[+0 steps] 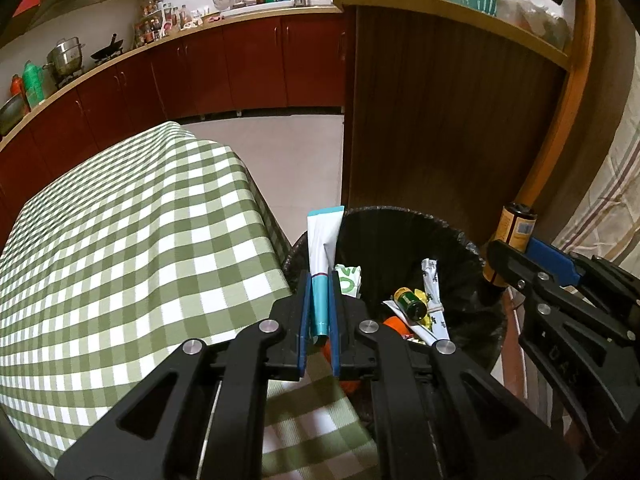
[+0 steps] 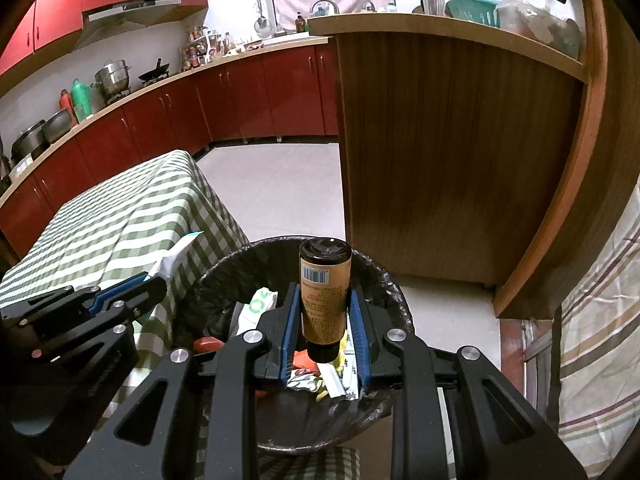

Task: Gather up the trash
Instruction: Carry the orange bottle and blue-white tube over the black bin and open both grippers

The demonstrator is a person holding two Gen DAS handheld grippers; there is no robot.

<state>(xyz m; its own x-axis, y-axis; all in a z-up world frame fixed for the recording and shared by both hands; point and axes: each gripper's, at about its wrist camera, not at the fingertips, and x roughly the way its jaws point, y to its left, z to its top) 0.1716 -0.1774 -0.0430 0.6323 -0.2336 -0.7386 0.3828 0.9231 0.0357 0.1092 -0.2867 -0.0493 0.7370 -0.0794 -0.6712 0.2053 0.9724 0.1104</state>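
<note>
The left claw [image 1: 319, 312] squeezes a white and teal tube [image 1: 322, 256] by the bin's [image 1: 404, 224] rim. The right claw [image 2: 325, 320] grips a brown bottle [image 2: 325, 292] right above the bin, over the trash [image 1: 416, 304] inside.

Your left gripper [image 1: 320, 280] points forward and steeply down, its blue-padded jaws drawn almost together and pinching a flat white-and-teal tube [image 1: 322, 248] that sticks up beyond the fingertips. Your right gripper [image 2: 325, 300] sits just to the right of it at much the same downward tilt, its jaws a little wider and clamped on the sides of a tan tube with a dark cap [image 2: 325, 292], which stands upright between the pads. In each wrist view the other gripper's black linkage shows at the near edge, the two close together but apart.
</note>
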